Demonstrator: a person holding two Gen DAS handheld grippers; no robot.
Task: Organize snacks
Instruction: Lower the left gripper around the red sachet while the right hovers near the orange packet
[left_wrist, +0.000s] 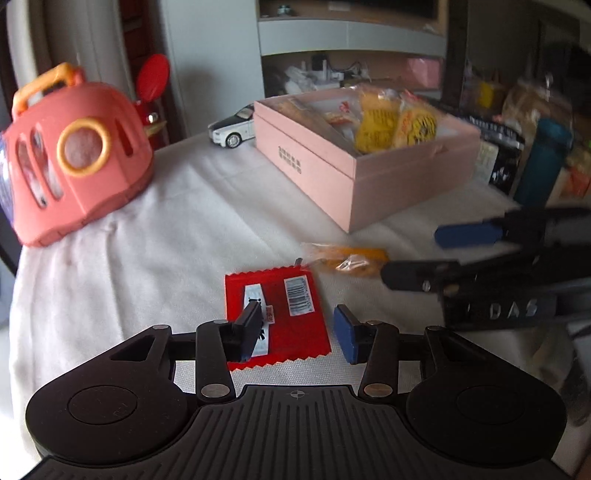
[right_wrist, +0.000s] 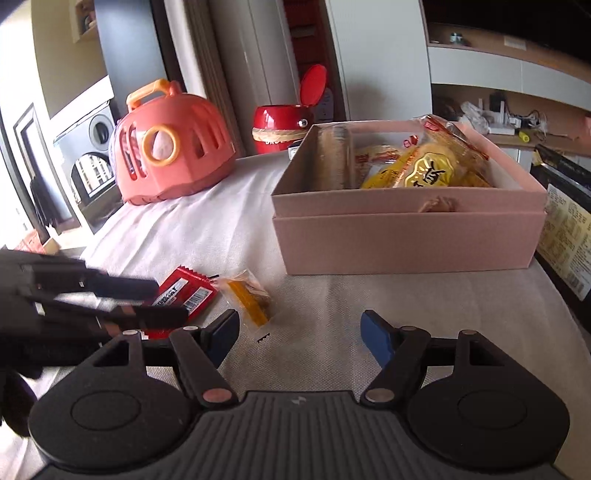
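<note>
Two loose snacks, one red packet (left_wrist: 275, 317) and one orange packet (left_wrist: 345, 258); both grippers' jaws wide, empty.

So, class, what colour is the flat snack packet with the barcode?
Red flat snack packet, clearest in the left wrist view.

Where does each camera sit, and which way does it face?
Left wrist: on the left gripper, angled down at the flat red foil snack packet; its own fingers and the right gripper show.
Right wrist: on the right gripper, facing the pink cardboard box; its own fingers and the left gripper show.
Shared: packet, box, orange plastic carrier, white cloth.
</note>
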